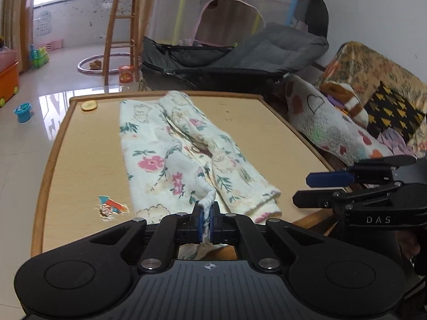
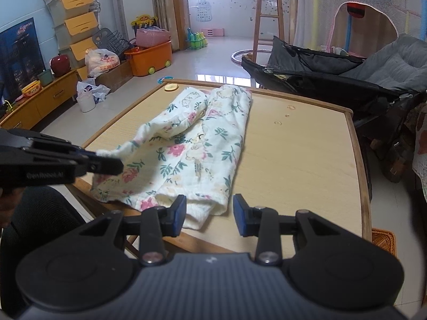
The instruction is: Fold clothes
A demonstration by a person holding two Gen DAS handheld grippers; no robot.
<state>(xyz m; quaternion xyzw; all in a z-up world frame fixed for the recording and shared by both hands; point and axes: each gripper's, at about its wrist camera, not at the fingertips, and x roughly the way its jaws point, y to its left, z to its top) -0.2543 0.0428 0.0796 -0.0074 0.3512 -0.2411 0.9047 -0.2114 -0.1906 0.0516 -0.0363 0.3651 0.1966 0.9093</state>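
Floral garment (image 1: 170, 154) spread on desk (image 1: 88, 160), left claw (image 1: 205, 221) clenched on its white edge, right claw (image 2: 209, 214) released near hem.

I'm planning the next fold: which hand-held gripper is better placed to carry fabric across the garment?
Left. The left hand-held gripper is already shut on a bunched edge of the floral garment. The right hand-held gripper is open and holds nothing, near the garment's closest hem on the table.

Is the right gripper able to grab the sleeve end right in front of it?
Probably yes. The right gripper is open, and the floral garment's cuff lies between its fingers with nothing blocking.
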